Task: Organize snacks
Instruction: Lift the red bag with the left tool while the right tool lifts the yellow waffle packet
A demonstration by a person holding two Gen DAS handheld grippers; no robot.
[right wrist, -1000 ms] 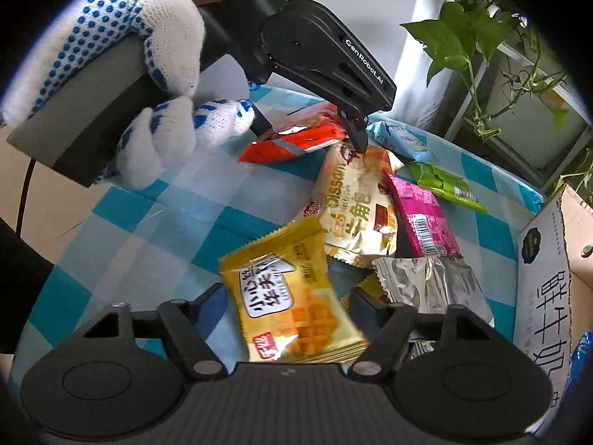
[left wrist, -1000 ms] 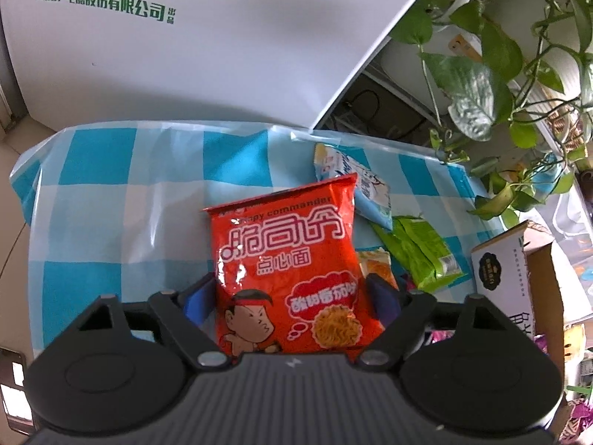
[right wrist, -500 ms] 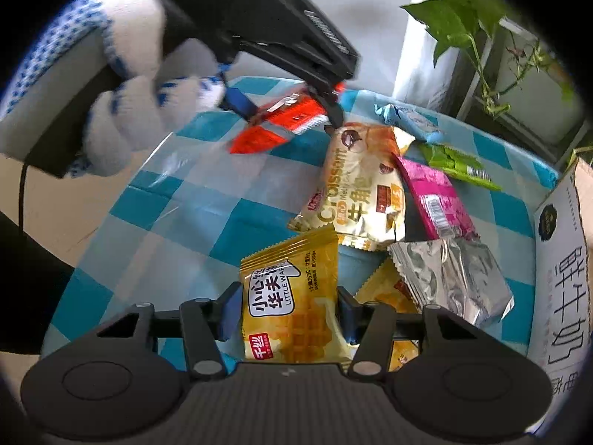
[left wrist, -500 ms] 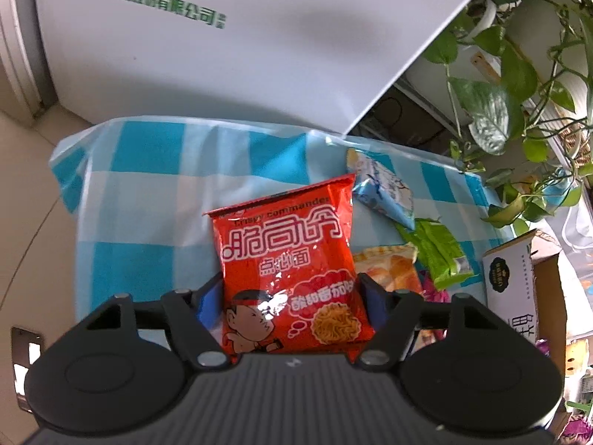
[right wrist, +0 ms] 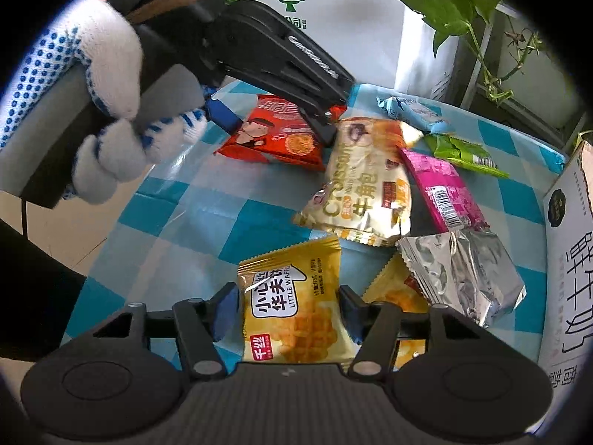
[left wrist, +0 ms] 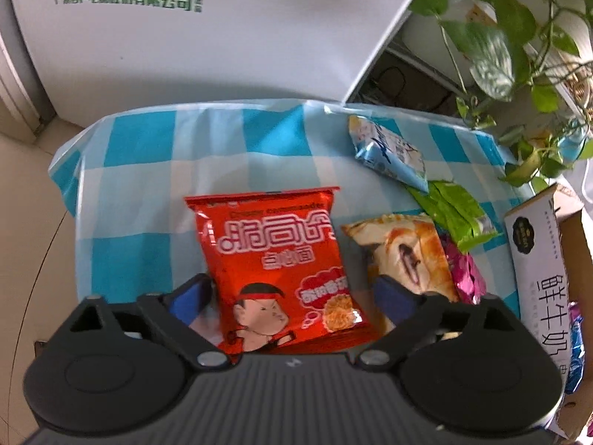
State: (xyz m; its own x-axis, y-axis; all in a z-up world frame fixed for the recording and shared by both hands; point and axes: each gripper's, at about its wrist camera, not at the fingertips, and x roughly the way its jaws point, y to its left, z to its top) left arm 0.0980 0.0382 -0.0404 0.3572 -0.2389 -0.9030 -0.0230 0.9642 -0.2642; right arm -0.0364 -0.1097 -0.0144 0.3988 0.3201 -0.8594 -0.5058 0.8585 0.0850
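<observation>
Both grippers [left wrist: 292, 296] [right wrist: 283, 309] straddle packets, jaws parted.

red noodle packet [left wrist: 274, 274]: lower edge hidden under left claw [left wrist: 292, 293] body | second waffle packet [right wrist: 396, 293]: mostly covered, right of right claw [right wrist: 285, 311] | pink packet [left wrist: 465, 274]: largely behind croissant packet [left wrist: 407, 256] | milk carton box [right wrist: 570, 259]: cut by frame edge, contents probably unreadable
</observation>
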